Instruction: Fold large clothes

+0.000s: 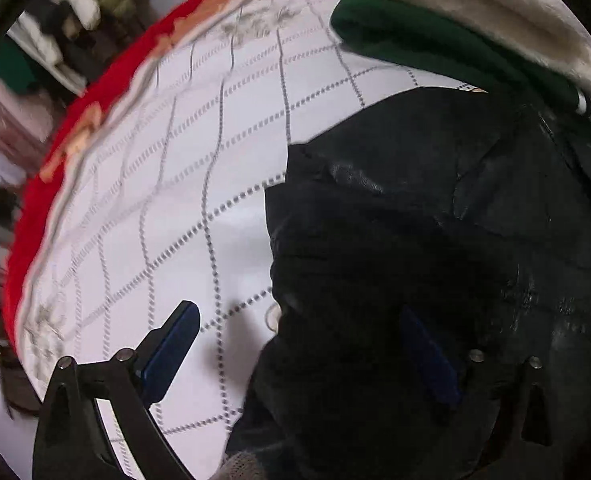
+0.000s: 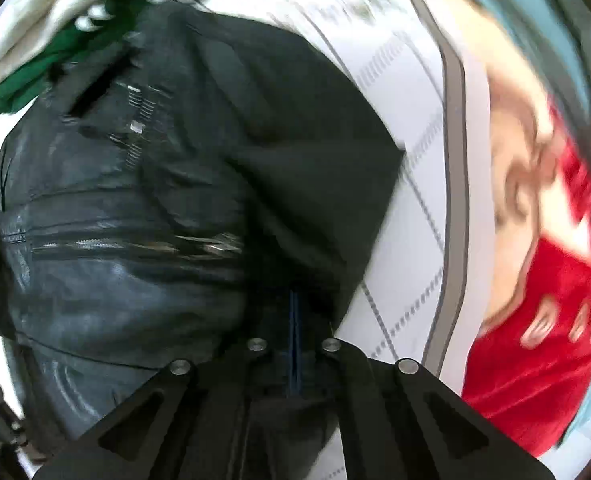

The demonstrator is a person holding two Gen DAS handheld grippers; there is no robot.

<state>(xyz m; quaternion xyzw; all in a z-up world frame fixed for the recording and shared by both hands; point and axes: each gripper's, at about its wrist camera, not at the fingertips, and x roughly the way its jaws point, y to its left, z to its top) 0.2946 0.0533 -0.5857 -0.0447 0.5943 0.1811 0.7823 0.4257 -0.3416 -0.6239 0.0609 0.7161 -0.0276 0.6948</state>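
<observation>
A black leather jacket (image 1: 435, 240) lies on a white checked cloth (image 1: 175, 180). In the left wrist view my left gripper (image 1: 299, 344) is open, its left finger (image 1: 171, 348) over the cloth and its right finger (image 1: 427, 356) over the jacket's edge. In the right wrist view the jacket (image 2: 135, 200) fills the left and middle, with zips showing. My right gripper (image 2: 294, 320) is shut, its blue pads pressed together on a fold of the jacket's black fabric.
A green garment (image 1: 415, 36) and a cream fleece one (image 1: 475, 4) lie beyond the jacket; they show again in the right wrist view (image 2: 55, 56). A red patterned blanket (image 1: 95, 92) borders the cloth, also in the right wrist view (image 2: 535, 360). Clutter stands far left (image 1: 55, 36).
</observation>
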